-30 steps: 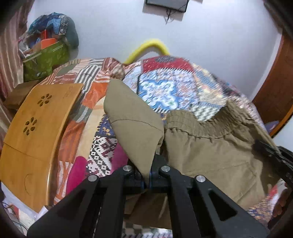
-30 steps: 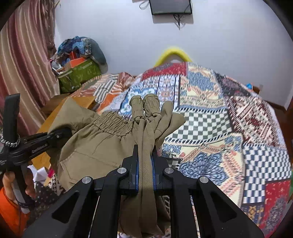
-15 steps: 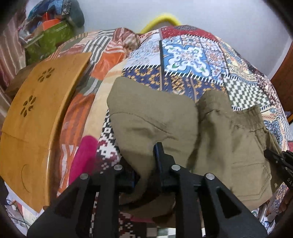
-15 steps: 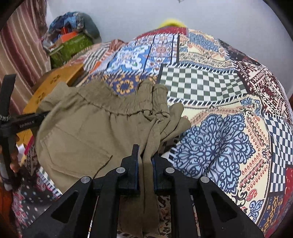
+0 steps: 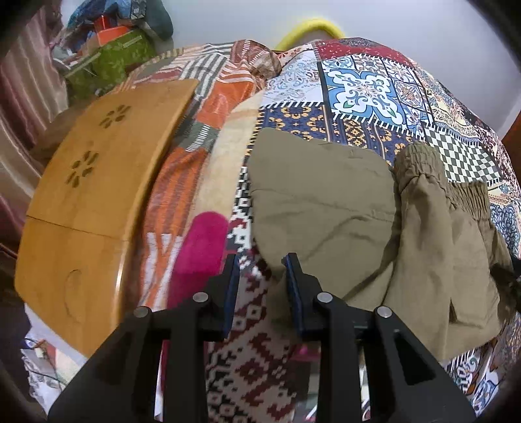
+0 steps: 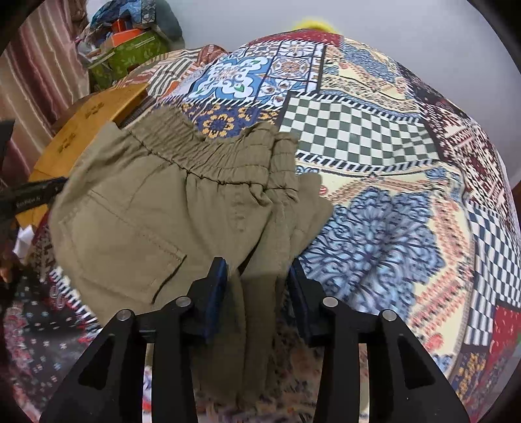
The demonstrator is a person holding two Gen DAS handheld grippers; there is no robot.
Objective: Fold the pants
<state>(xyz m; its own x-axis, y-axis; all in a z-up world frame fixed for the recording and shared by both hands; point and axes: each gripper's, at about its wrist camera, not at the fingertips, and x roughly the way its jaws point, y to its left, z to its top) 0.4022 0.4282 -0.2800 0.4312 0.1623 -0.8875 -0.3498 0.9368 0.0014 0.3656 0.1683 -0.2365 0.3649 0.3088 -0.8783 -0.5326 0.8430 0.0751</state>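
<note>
Both jaws stand wide, holding nothing. On the left gripper the blue pads are well apart, w/ the near edge of the pants lying just by the right-hand pad, lower centre of the left wrist view. On the right gripper the jaws are likewise spread, w/ a bunched strip of olive cloth hanging loose between them, not pinched.

The pants lie on the bed, on its patchwork cover, in a rough fold: a flat folded panel at centre of the left view, the elastic waistband to its right. In the right view the waistband runs across the upper centre and a back pocket sits lower left.

Judged from how things lie, the fold looks laid down and the step in hand is letting go and tidying. To do it well: draw both grippers back straight and low so no pad drags cloth; watch the strip between the right jaws esp., since it could catch and pull the fold open. Then the bunched side near the right gripper prob. wants smoothing flat before any further fold.

Count: 1 pair of pants, 2 grippers, 1 bed, 1 wooden lap tray at left of the left view w/ 2 flower-shaped cut-outs showing, 1 green box upper left amid a heap of cloth, 1 yellow curved thing at top centre, too cut off to name.
</note>
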